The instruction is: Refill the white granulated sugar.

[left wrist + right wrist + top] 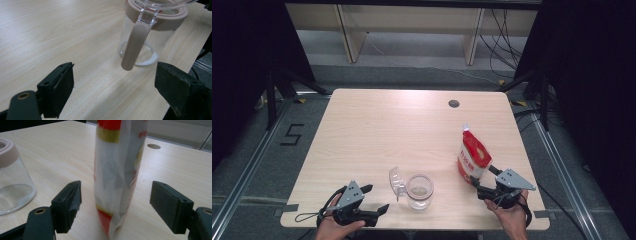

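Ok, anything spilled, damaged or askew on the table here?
Nothing spilled or damaged. The jar stands upright with its lid flipped open, and the red-and-white bag stands upright, top corner snipped. Both tools are open, touching nothing.

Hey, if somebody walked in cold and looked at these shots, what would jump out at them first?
Probably the red and white bag standing upright near the right side of the wooden table, with the right gripper open just in front of it, one jaw to either side. Next, the clear glass jar at the front edge, its lid flipped open, with the open left gripper facing its hanging latch.
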Action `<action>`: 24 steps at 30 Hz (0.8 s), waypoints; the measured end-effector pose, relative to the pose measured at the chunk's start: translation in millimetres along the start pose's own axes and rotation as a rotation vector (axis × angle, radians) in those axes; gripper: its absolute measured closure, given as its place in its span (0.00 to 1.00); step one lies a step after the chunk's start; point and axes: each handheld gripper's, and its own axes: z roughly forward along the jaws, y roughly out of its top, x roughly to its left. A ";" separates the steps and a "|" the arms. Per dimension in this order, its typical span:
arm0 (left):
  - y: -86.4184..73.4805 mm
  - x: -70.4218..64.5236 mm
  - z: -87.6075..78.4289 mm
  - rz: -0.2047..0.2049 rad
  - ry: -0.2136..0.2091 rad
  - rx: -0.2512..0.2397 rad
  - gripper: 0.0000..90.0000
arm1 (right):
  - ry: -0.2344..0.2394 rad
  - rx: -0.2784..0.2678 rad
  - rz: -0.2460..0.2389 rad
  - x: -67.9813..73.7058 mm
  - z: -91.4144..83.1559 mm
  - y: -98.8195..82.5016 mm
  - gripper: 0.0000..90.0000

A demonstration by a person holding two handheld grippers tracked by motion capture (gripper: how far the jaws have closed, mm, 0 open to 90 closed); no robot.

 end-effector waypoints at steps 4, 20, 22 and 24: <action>-0.5 -2.0 1.2 -0.024 -0.006 -0.002 0.17 | -0.005 -0.011 0.027 -1.3 2.6 0.0 0.30; 1.1 -3.3 5.9 -0.006 -0.026 0.004 0.17 | 0.000 -0.021 0.009 3.6 24.4 -2.0 0.33; 0.7 -3.8 6.0 -0.010 -0.027 0.007 0.17 | -0.015 -0.037 0.000 5.4 27.7 -2.1 0.36; 0.3 -3.8 5.8 -0.009 -0.026 0.010 0.17 | -0.012 -0.039 -0.009 4.2 29.7 -1.7 0.38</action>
